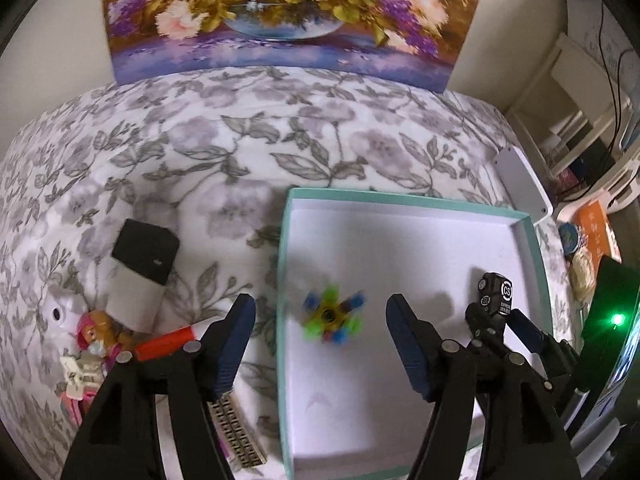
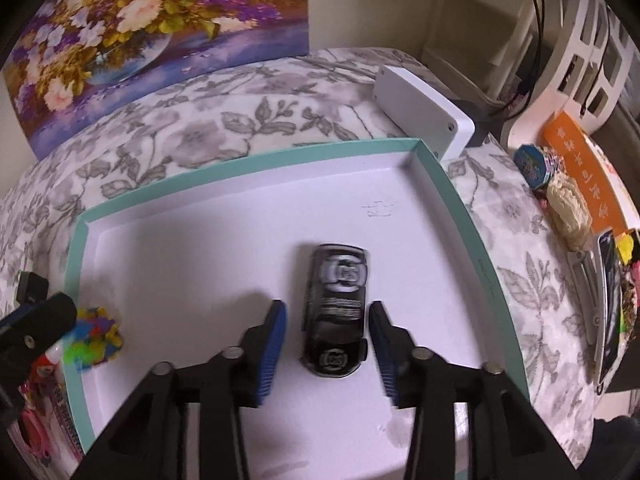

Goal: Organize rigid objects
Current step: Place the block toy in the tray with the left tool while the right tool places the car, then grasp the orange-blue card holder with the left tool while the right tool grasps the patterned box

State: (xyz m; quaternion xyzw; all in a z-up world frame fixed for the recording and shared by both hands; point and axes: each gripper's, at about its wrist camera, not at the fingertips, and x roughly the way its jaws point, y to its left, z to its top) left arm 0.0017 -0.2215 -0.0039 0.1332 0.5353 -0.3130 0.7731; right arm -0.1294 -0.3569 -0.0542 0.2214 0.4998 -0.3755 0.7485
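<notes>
A shallow teal box with a white floor (image 1: pixel 400 216) (image 2: pixel 248 152) lies on the flowered cloth. A colourful spiky toy (image 1: pixel 334 315) (image 2: pixel 94 338) lies inside it near the left wall. My left gripper (image 1: pixel 320 324) is open above that toy, not touching it. A black toy car (image 2: pixel 336 312) (image 1: pixel 495 293) lies on the box floor. My right gripper (image 2: pixel 328 320) is open, its fingers either side of the car with gaps showing. It also shows in the left wrist view (image 1: pixel 500 328).
Left of the box lie a black-and-white block (image 1: pixel 142 272), a red-and-white pen (image 1: pixel 172 340), a small doll (image 1: pixel 98 332) and a pink comb (image 1: pixel 236 428). A white device (image 2: pixel 420 108) sits behind the box. Clutter (image 2: pixel 568 208) lines the right edge. A flower painting (image 1: pixel 288 12) stands behind.
</notes>
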